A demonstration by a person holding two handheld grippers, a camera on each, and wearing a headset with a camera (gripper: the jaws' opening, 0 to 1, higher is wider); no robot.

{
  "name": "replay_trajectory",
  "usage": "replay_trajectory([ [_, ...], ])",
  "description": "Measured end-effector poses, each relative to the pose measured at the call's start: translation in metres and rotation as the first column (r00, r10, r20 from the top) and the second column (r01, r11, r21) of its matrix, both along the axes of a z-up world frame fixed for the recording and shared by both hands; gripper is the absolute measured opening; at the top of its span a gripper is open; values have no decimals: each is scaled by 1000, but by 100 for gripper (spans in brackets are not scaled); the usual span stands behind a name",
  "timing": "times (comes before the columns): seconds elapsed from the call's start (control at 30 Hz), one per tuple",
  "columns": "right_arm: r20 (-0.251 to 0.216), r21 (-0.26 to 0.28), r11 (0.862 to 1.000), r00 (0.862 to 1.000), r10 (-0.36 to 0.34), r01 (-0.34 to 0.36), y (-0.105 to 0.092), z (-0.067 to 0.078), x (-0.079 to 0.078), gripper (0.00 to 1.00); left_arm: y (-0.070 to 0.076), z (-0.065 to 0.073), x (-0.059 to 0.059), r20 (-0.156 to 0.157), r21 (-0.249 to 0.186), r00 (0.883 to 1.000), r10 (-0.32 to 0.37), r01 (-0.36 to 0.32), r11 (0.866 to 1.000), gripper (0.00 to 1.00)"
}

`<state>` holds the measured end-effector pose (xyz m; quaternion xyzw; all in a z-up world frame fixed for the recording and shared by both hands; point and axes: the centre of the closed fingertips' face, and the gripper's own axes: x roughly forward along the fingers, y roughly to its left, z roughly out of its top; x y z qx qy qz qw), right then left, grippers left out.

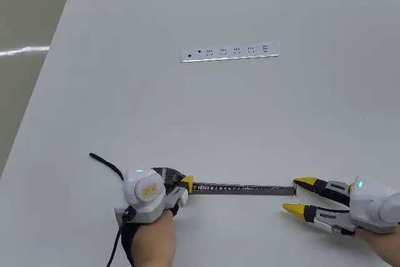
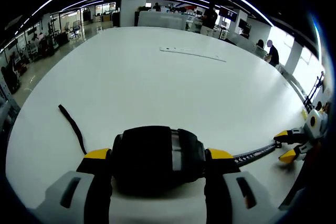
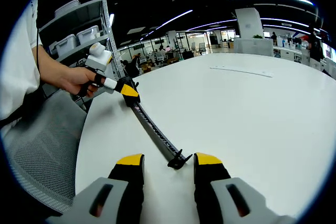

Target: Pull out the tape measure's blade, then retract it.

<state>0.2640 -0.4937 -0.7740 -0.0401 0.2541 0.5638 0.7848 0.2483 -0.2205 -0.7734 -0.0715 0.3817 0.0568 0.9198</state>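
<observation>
A black tape measure case (image 2: 157, 158) sits clamped between the yellow-tipped fingers of my left gripper (image 2: 158, 155), low on the white table. In the head view the left gripper (image 1: 178, 189) holds the case at the near left. The blade (image 1: 244, 189) lies flat on the table, pulled out to the right. Its end hook (image 3: 177, 161) rests between the tips of my right gripper (image 3: 169, 161), whose jaws stand apart and do not pinch it. The right gripper (image 1: 295, 195) is at the near right in the head view. A black wrist strap (image 2: 71, 124) trails left from the case.
A white power strip (image 1: 230, 51) lies farther back on the table (image 1: 125, 92), also seen as the power strip (image 2: 191, 52). The table's left edge runs beside grey floor. A mesh chair (image 3: 37, 145) and a shelf rack (image 3: 79, 35) stand past the near edge.
</observation>
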Motion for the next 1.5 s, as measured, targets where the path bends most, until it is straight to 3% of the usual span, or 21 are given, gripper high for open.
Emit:
replay_trajectory([
  [0.67, -64, 39, 999, 998, 10, -7, -4, -4, 6, 18, 0, -1, 0, -3, 8, 1000, -5, 6, 1000, 70],
  [1.03, -88, 48, 998, 995, 39, -35, -5, -5, 5, 16, 0, -1, 0, -1, 10, 1000, -6, 6, 1000, 70],
  [1.33, -47, 35, 997, 996, 73, -71, -4, -7, 3, 12, 0, -1, 0, 1, 10, 1000, -6, 6, 1000, 70],
  [1.4, 39, 2, 994, 993, 108, -108, -3, -7, 2, 11, 0, -1, 0, 2, 10, 1000, -6, 6, 1000, 70],
  [1.5, 56, 23, 995, 994, 98, -100, -5, -5, 1, 11, -1, -1, 0, 1, 10, 1000, -7, 7, 1000, 70],
])
